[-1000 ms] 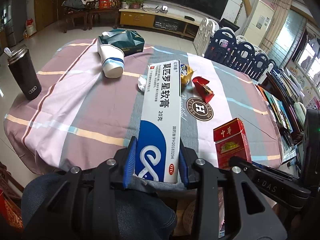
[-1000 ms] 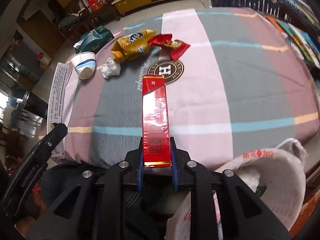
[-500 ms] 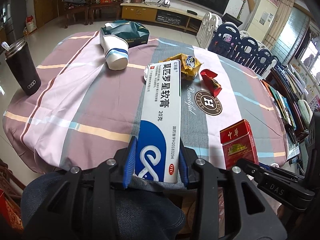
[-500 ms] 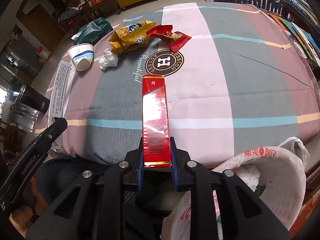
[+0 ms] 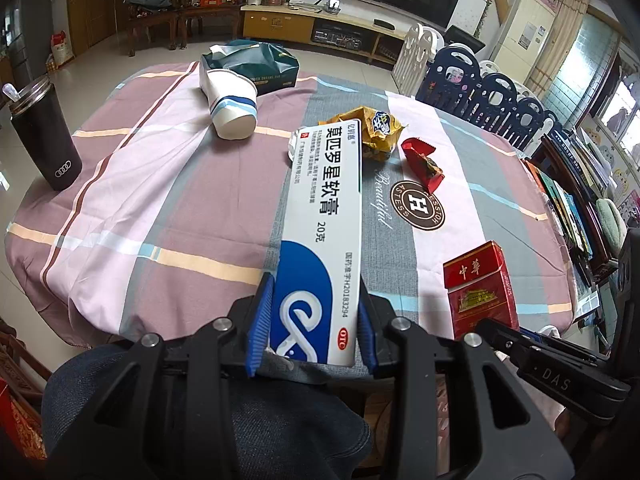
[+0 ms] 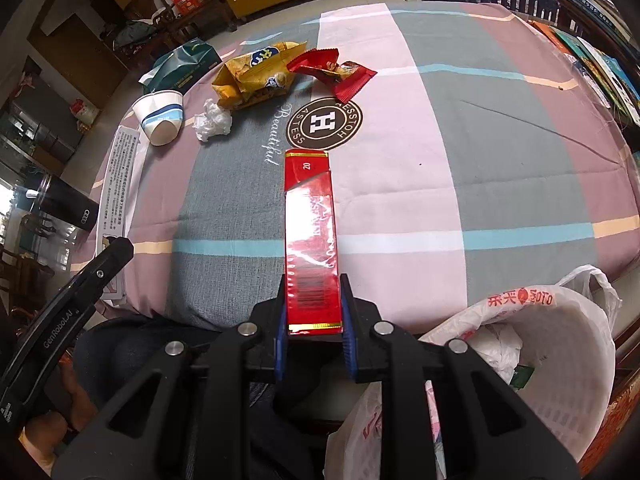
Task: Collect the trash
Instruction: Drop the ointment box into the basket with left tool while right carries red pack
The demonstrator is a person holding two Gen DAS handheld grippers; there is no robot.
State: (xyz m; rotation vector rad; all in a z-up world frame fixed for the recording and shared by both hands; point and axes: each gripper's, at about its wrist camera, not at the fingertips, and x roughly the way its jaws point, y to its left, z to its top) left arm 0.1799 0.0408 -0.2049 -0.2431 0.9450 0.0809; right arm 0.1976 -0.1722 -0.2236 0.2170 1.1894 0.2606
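Note:
My left gripper (image 5: 310,322) is shut on a long white and blue ointment box (image 5: 324,232), held over the near table edge. My right gripper (image 6: 313,320) is shut on a red cigarette pack (image 6: 311,236), which also shows in the left wrist view (image 5: 478,290). On the checked tablecloth (image 6: 420,168) lie a tipped paper cup (image 6: 160,118), a crumpled white tissue (image 6: 212,120), a yellow snack bag (image 6: 256,72) and a red wrapper (image 6: 332,72). A white trash basket lined with a plastic bag (image 6: 560,344) stands low at the right of my right gripper.
A black tumbler with a straw (image 5: 44,136) stands at the table's left edge. A dark green tissue pack (image 5: 260,64) lies at the far side. Blue and white plastic chairs (image 5: 480,88) and a bookshelf (image 5: 576,208) stand to the right. My knee in jeans (image 5: 200,420) is below.
Both grippers have risen and tilted a little with their boxes still held, so more of the table shows. The items on the table have not moved.

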